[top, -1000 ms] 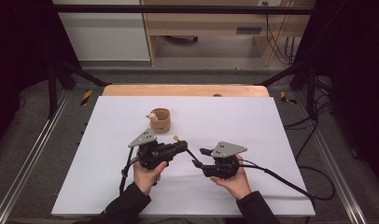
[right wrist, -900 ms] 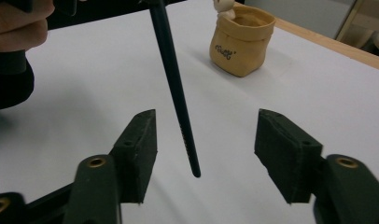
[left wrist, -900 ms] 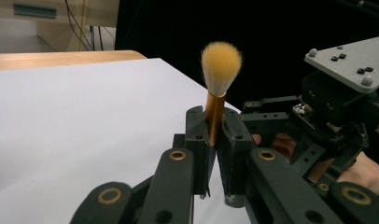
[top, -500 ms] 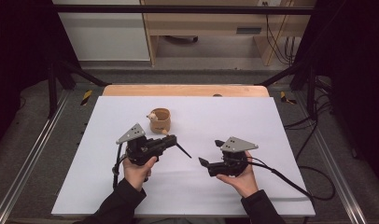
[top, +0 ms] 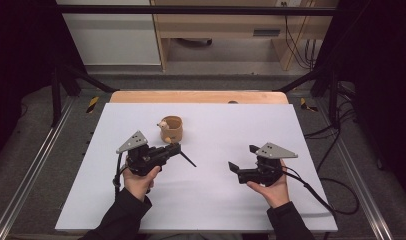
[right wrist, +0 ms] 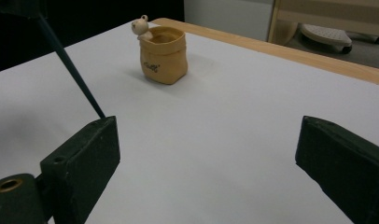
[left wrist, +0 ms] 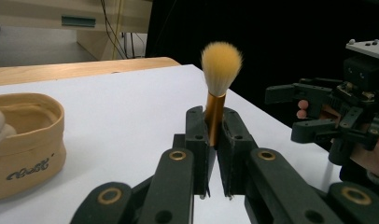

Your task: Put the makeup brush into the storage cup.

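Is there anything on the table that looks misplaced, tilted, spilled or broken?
Nothing stands out. The small tan pot stands upright on the white board, with no spill around it. The left gripper is shut on a makeup brush; the right gripper is open and holds nothing.

a white surface (top: 291, 130) covers most of a wooden top, whose bare wood edge (top: 201, 96) shows along the far side. a tan pot (top: 171, 129) with a small figure on its rim stands on the white, near that wood edge.
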The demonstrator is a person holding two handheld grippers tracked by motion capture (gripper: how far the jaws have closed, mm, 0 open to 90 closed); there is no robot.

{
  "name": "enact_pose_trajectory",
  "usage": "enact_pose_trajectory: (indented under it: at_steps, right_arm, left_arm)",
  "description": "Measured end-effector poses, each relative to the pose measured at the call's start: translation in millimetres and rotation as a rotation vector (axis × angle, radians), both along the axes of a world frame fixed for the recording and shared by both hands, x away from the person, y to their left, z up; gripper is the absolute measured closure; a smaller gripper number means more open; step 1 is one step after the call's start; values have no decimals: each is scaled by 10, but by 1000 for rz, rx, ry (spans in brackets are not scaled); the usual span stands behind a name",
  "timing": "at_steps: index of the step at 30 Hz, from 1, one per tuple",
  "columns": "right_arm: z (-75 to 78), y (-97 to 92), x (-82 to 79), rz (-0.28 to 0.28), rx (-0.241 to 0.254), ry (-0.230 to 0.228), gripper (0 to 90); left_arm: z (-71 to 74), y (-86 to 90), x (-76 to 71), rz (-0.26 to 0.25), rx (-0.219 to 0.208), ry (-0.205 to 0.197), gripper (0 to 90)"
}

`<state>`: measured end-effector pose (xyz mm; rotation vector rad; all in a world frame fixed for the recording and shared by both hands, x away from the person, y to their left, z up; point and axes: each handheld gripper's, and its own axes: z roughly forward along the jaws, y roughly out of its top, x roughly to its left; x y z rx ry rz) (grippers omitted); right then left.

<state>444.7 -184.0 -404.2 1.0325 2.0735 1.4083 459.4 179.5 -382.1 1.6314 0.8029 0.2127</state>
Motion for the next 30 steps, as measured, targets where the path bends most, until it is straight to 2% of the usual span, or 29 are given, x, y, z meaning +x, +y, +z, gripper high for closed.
enact_pose_trajectory:
  at_steps: [12, 16, 25, 30]
  right_arm:
    - [96, -337, -53, -81, 38, -24, 58]
    - [86, -436, -57, -105, 48, -17, 57]
    - [35, -522, -43, -124, 32, -6, 52]
    - [17, -566, -48, -132, 27, -1, 52]
  left_arm:
    - [57, 171, 8, 55, 21, -8, 833]
    - [58, 203, 26, 72, 29, -7, 833]
    - [94, 298, 53, 109, 33, -11, 834]
    - [136, 343, 71, 129, 46, -27, 834]
